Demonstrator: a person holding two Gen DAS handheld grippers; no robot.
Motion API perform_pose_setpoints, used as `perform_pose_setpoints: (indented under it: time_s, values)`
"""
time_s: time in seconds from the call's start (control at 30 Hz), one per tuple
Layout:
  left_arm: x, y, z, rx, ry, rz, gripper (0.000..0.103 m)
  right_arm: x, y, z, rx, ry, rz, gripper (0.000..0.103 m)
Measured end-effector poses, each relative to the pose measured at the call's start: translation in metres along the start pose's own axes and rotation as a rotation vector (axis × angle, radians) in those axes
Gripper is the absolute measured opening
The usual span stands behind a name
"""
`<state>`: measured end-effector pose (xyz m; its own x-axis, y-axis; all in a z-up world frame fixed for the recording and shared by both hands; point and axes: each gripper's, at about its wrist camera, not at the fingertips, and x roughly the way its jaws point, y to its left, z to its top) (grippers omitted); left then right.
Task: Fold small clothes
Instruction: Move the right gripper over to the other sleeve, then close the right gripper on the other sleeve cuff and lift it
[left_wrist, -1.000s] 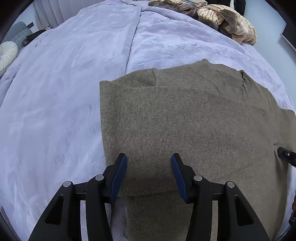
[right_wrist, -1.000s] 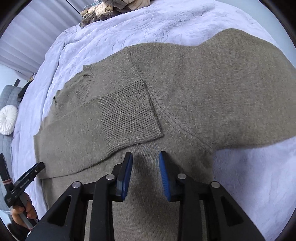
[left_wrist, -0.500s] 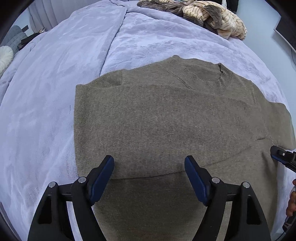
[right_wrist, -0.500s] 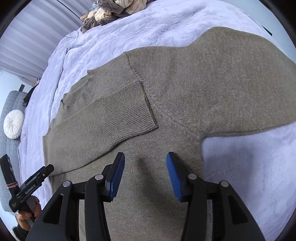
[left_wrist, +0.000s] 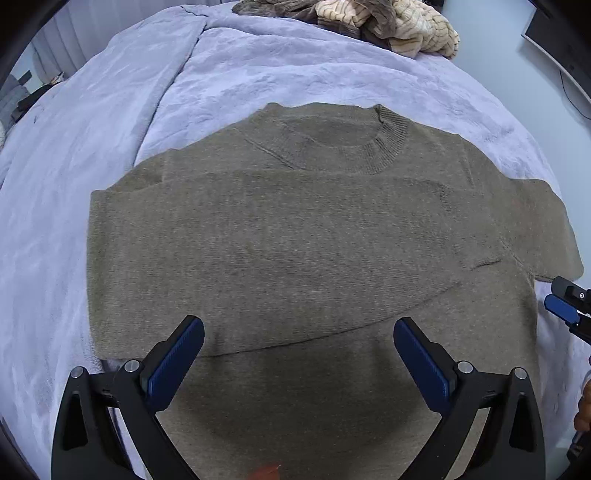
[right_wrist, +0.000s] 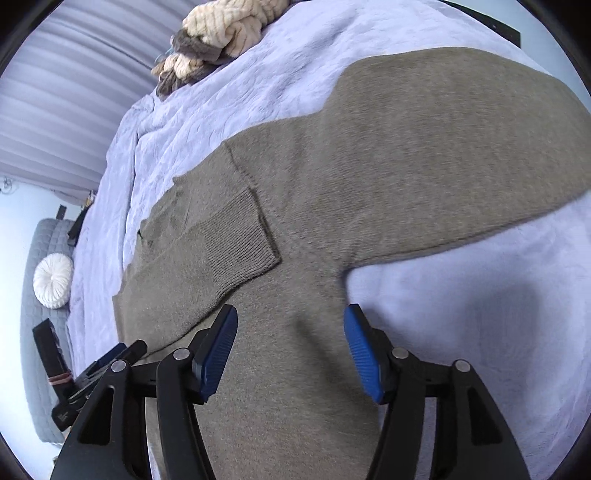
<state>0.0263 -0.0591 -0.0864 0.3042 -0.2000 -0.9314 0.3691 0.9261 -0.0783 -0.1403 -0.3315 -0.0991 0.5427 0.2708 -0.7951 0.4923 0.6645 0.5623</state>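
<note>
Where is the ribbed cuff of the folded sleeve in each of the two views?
Left wrist view: the sleeve lies across the sweater; its cuff is at centre right.
Right wrist view: the cuff is left of centre, above the right gripper.
Shared landmark: the pile of clothes at the far end of the bed.

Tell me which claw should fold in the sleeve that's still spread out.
Right, probably. The unfolded sleeve stretches across the blanket just ahead of the right claw, whose jaws, just opened, hold nothing. The left claw, also empty, hangs over the sweater's opposite side, where a sleeve already lies folded.
</note>
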Motion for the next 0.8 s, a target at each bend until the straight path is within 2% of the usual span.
perform_pose_setpoints:
  time_s: [0.27,0.5,0.67,0.8]
  values:
    - [0.02,-0.031,0.004,-0.017,0.067,-0.06,0.103,-0.04,-0.065,0.01,0.176,-0.098,0.026,0.065]
    - [0.022,-0.068,0.004,0.027,0.062,-0.088,0.103,-0.08,-0.144,0.019,0.394,-0.237,0.031,0.065]
    - [0.023,-0.094,0.008,0.048,0.05,-0.109,0.103,-0.09,-0.194,0.03,0.577,-0.311,0.11,0.065]
    - [0.024,-0.111,0.012,0.038,0.042,-0.129,0.103,-0.089,-0.217,0.042,0.66,-0.357,0.182,0.065]
